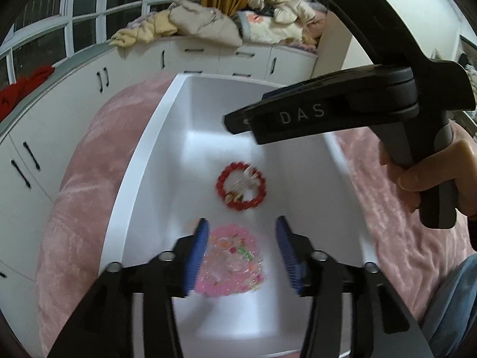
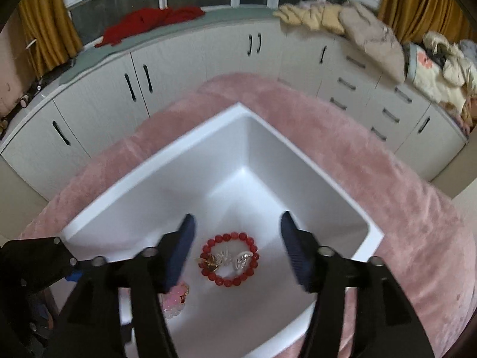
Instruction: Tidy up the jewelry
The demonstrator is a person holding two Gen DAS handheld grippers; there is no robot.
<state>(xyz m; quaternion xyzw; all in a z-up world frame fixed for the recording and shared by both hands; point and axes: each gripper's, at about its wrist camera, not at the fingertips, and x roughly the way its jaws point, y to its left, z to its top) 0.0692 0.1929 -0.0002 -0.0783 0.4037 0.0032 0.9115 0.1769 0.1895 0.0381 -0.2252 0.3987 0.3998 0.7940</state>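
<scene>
My biggest worry is the pink bracelet. It lies on the floor of the white box, right between my left tongs, and it looks like a loose heap of small beads. If I squeeze too fast, I think the beads can slip out sideways, or I may pinch only one edge and the rest will dangle and drop. The picture is a bit blurry here, so I cannot tell if the tips touch the beads or hang just above them.

The red bracelet lies in the same box, near the pink one but apart from it. Some small shiny pieces sit inside its ring — maybe earrings or a ring, too small to tell. If my right tongs bump the red ring, I think those little pieces can scatter across the slippery white floor of the box.

The two tools are close together over the box, so they may knock each other.

The box sits on a soft pink blanket, so a hard push could tip it.

Both tongs are wide apart. The left tongs hold nothing. The right tongs hold nothing too — they hang over the red bracelet.
</scene>
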